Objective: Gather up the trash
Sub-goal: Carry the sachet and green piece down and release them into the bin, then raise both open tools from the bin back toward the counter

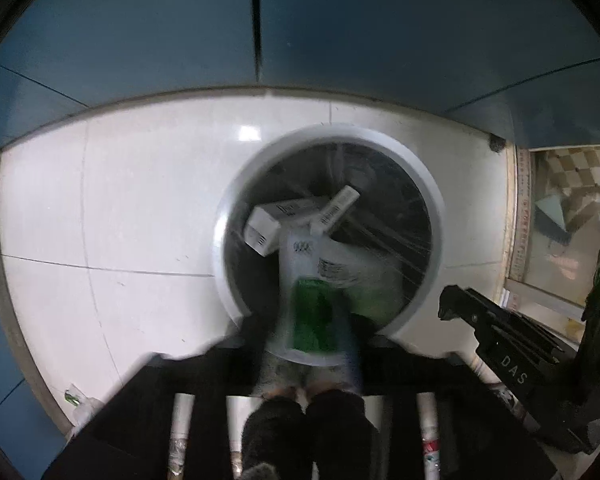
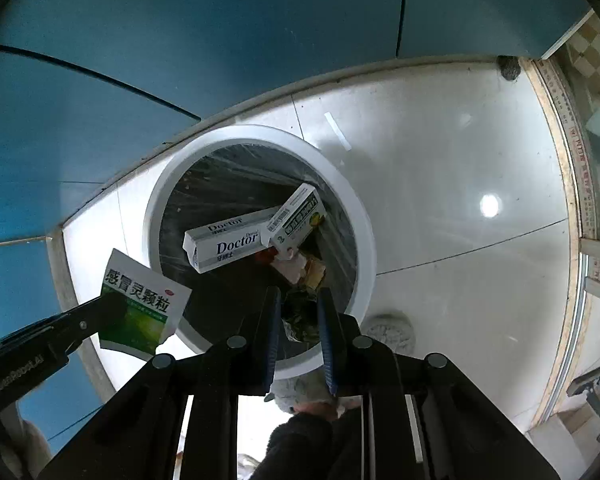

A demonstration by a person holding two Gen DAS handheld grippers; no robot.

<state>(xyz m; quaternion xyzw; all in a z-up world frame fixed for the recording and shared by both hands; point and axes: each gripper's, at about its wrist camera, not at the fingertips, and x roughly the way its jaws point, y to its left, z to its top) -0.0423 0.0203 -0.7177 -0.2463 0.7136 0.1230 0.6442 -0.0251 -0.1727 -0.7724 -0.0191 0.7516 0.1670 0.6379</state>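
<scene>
Two cartons already lay inside the round bin (image 2: 364, 216): a long white "Doctor" toothpaste box (image 2: 228, 244) and a smaller carton (image 2: 296, 218) propped against its end, with crumpled scraps (image 2: 304, 268) below them. The bin was lined with clear film and stood on pale floor tiles (image 2: 460, 184) near a blue wall (image 2: 180, 40).

Left gripper (image 2: 124, 312) pinched a green-and-white medicine sachet (image 2: 142, 306) by its lower edge. In the right wrist view the sachet hung over the bin's near-left rim, partly above the opening and partly outside it. In the left wrist view the sachet (image 1: 320, 292) was motion-blurred and extended forward over the bin (image 1: 224, 240) mouth; its own fingers were hidden behind the packet.

Right gripper (image 2: 298, 324) hovered above the near rim with its blue-padded fingers (image 2: 274, 320) apart and nothing between them.

Judged step: deposit of the sachet, at the carry-over stage, release not yet made.

Next move, as judged: bring the sachet further inward so that its whole outline sits over the opening, then part the left fingers. Risk noted: the light, flat packet could catch the rim and slide to the floor if let go this near the edge. Right gripper appeared free for the next pickup.
</scene>
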